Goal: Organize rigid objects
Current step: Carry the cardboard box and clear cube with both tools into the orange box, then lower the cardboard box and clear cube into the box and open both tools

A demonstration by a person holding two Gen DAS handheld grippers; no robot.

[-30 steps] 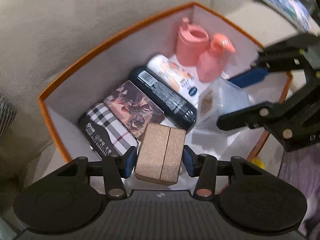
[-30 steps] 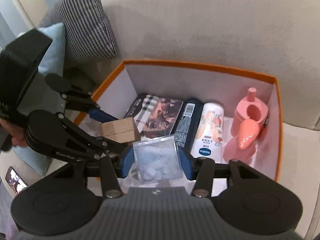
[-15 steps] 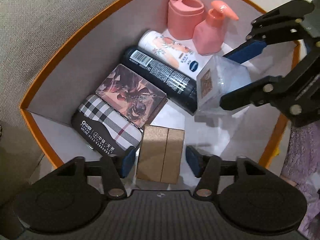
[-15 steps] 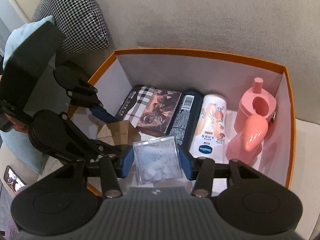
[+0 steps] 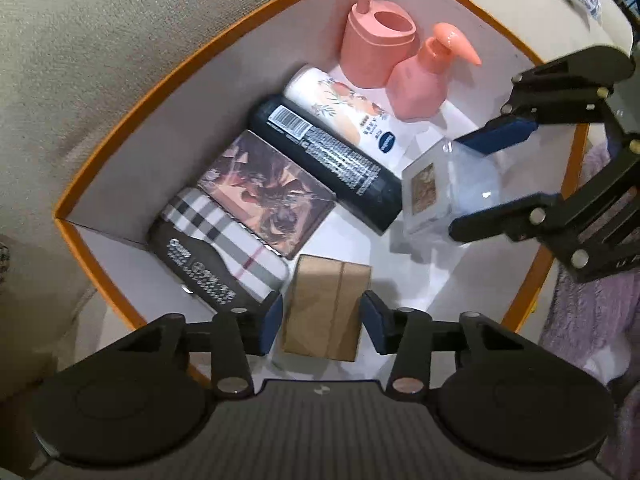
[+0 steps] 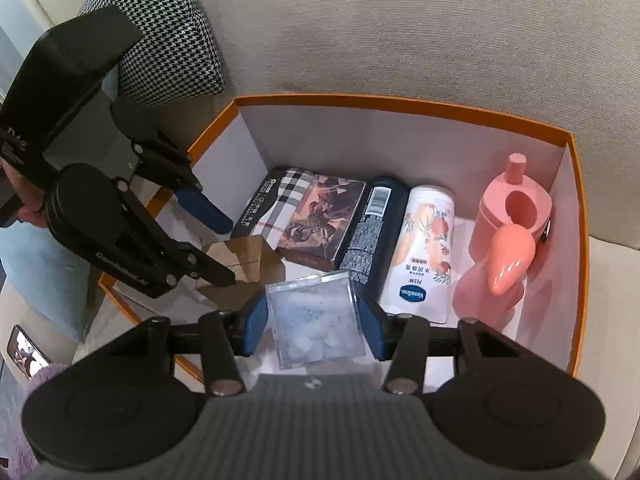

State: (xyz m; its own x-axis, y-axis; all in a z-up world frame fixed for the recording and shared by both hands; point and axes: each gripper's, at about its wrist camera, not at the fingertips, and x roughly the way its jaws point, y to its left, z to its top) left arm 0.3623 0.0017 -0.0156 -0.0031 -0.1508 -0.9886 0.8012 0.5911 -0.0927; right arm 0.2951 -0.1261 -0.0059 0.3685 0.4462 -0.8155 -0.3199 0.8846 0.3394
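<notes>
An orange-rimmed white box (image 5: pixel 120 128) (image 6: pixel 400 104) sits on a beige sofa. A brown cardboard box (image 5: pixel 326 306) (image 6: pixel 244 260) lies on its floor between the fingers of my open left gripper (image 5: pixel 320 322), with gaps on both sides. My right gripper (image 6: pixel 312 322) (image 5: pixel 476 184) is shut on a clear plastic box (image 6: pixel 316 326) (image 5: pixel 448 188) and holds it low inside the orange box, beside a black bottle (image 5: pixel 328 160).
Along the box's far wall lie a plaid case (image 5: pixel 220 244), a picture tin (image 5: pixel 268 192), the black bottle (image 6: pixel 370 228), a white Vaseline bottle (image 5: pixel 340 106), a pink holder (image 5: pixel 376 52) and pink pump bottle (image 5: pixel 428 80). A houndstooth cushion (image 6: pixel 168 28) is left.
My left gripper has opened and let the brown box rest on the box floor. My right gripper has lowered the clear box further into the orange box.
</notes>
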